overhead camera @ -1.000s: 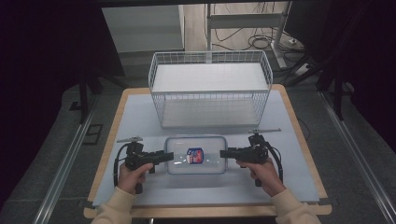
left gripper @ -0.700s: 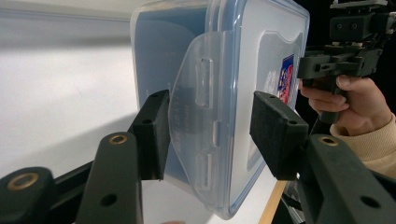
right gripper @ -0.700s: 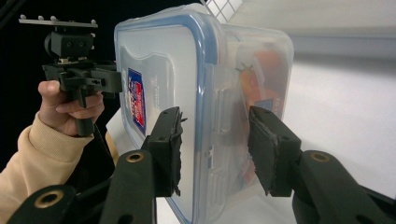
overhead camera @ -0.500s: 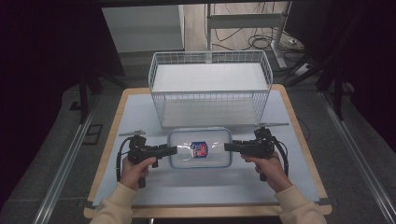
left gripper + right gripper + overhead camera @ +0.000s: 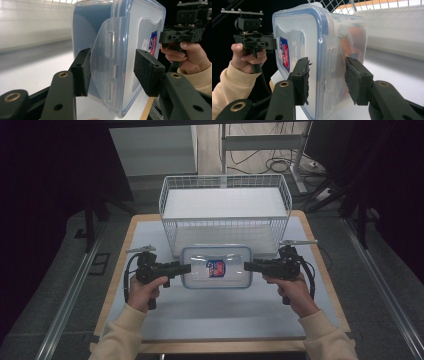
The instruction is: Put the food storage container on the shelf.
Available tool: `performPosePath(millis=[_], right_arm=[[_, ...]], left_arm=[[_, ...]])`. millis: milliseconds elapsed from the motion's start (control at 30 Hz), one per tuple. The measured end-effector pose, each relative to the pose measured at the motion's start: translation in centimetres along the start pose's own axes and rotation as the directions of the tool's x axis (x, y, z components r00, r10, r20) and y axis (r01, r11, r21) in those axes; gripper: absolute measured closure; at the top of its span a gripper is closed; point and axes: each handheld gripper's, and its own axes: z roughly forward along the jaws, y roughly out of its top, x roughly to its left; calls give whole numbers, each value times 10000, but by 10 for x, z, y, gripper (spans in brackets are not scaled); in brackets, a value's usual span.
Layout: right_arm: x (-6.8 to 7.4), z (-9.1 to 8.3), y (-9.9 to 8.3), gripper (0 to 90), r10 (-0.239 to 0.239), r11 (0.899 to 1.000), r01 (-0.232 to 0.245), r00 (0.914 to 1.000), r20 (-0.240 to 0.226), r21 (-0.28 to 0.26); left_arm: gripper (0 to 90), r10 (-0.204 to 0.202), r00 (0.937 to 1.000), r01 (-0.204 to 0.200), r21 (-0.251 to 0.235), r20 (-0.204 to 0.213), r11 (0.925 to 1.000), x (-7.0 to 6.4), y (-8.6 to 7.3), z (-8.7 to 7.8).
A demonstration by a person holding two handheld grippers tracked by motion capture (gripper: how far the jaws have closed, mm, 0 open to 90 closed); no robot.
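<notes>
One clear plastic food box (image 5: 216, 266) with a blue-rimmed lid, one white wire basket (image 5: 225, 215), two grippers, two hands — that is the count on the table (image 5: 320, 285).

The box is the landmark. It sits level just in front of the basket's front wall, with a small red-and-blue label (image 5: 216, 268) on the middle of its lid. In the right gripper view something orange shows through the box's wall, too blurred to name.

The left gripper (image 5: 186, 267) comes at the box's left end, the right gripper (image 5: 248, 266) at its right end, both pointing inward along the box's long axis so that they face each other across it. Each is held pistol-fashion: the left hand (image 5: 145, 290) and right hand (image 5: 292, 287) sit below and outside their grippers, forearms in cream sleeves running back to the near edge of the table.

In the left gripper view the jaws stand part open on either side of the box's end latch flap (image 5: 106, 62) — one pad close under the box, the other with a gap to the lid. In the right gripper view the jaws likewise straddle the other latch (image 5: 329, 72), pads near it; whether they press it I cannot tell.
</notes>
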Motion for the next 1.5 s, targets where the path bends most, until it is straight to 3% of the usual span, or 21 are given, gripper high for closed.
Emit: performPosePath(millis=[800,1500], right_arm=[[23,-27,57,558,-972,9928,982,9951,172,-681],[20,-36,102,557,-1207,9885,1224,9924,244,-884]], left_arm=[[495,904,9959,-900,-539,45,9945,-29,61,-10],[496,1144,9934,-1140,-736,0,9907,-34,110,-4]])
